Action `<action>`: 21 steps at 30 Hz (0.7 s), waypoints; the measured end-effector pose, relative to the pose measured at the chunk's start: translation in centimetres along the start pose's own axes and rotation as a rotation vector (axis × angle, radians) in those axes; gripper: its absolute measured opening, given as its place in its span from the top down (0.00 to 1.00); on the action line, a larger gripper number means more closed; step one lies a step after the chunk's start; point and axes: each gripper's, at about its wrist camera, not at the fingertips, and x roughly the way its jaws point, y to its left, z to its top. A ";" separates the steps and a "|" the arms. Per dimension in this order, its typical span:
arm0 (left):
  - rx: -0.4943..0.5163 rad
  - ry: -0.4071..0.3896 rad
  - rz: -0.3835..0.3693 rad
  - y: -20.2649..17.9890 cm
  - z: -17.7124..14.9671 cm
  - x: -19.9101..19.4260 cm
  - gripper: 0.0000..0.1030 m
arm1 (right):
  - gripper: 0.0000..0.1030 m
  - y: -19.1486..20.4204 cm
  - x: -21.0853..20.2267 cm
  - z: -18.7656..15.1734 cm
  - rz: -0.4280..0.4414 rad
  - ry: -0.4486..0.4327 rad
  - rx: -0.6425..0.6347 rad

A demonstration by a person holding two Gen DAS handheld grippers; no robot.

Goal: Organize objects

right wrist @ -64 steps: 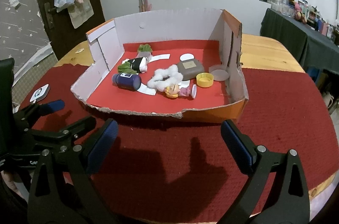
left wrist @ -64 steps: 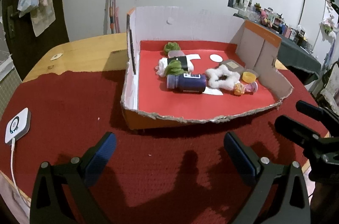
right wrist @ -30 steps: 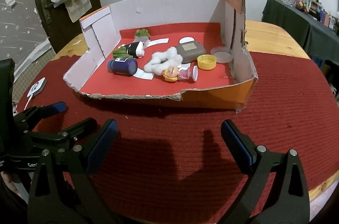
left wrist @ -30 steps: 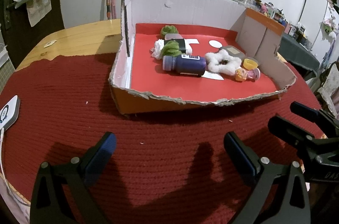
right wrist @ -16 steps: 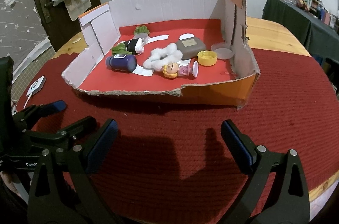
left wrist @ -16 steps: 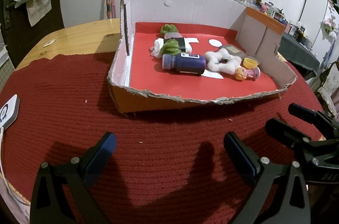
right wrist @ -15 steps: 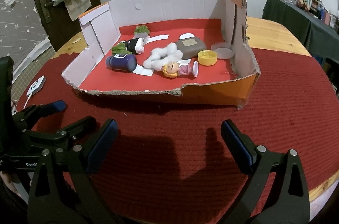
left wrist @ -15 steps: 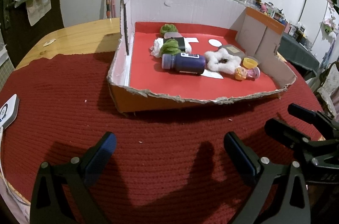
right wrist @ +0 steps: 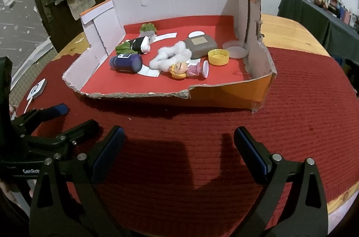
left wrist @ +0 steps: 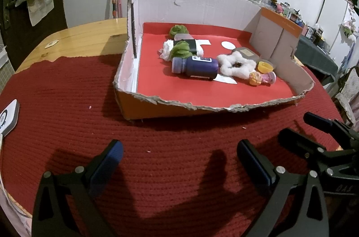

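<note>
Both tools are wide open and hold nothing. The left tool (left wrist: 179, 158) hangs low over the red mat (left wrist: 67, 98), a little way in front of the box (left wrist: 157, 105). The right tool (right wrist: 178, 146) hangs over the same mat, also in front of the box, and it sits just beside the left one. From the left wrist view you can see the right tool's black fingers (left wrist: 318, 125) poking in from the right side. From the right wrist view you can see the left tool's fingers (right wrist: 56, 111) poking in from the left side.

The box is made of cardboard with a torn front edge and a red floor. It sits on the mat, and the mat lies on a wooden desk (left wrist: 85, 35).

All the small things lie inside the box. A dark blue bottle (left wrist: 197, 67) lies on its side near the middle. Just beside it is a fluffy white ring (left wrist: 235, 64). A little doll (left wrist: 261, 78) with yellow hair lies in front of the ring, touching it or nearly so. A yellow cap (right wrist: 218, 57) sits close to the doll, and a clear round lid (right wrist: 235, 51) sits next to the cap by the box wall. A grey flat case (right wrist: 200, 45) lies behind the white ring. Farther back are some green fuzzy bits (left wrist: 178, 29) and a black and white thing (right wrist: 140, 44).

A small white gadget (left wrist: 7, 118) with a cord lies on the mat, well apart from the box.
</note>
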 end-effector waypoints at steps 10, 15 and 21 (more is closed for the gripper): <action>0.005 0.004 -0.003 0.1 -0.1 0.1 0.00 | 0.04 -0.1 0.1 0.0 0.000 0.003 -0.001; 0.003 -0.005 -0.002 0.2 -0.2 0.0 0.00 | 0.04 -0.1 0.2 -0.1 0.002 0.005 0.001; -0.002 0.016 -0.016 0.3 -0.1 0.3 0.00 | 0.04 0.0 0.3 -0.1 0.004 0.008 0.002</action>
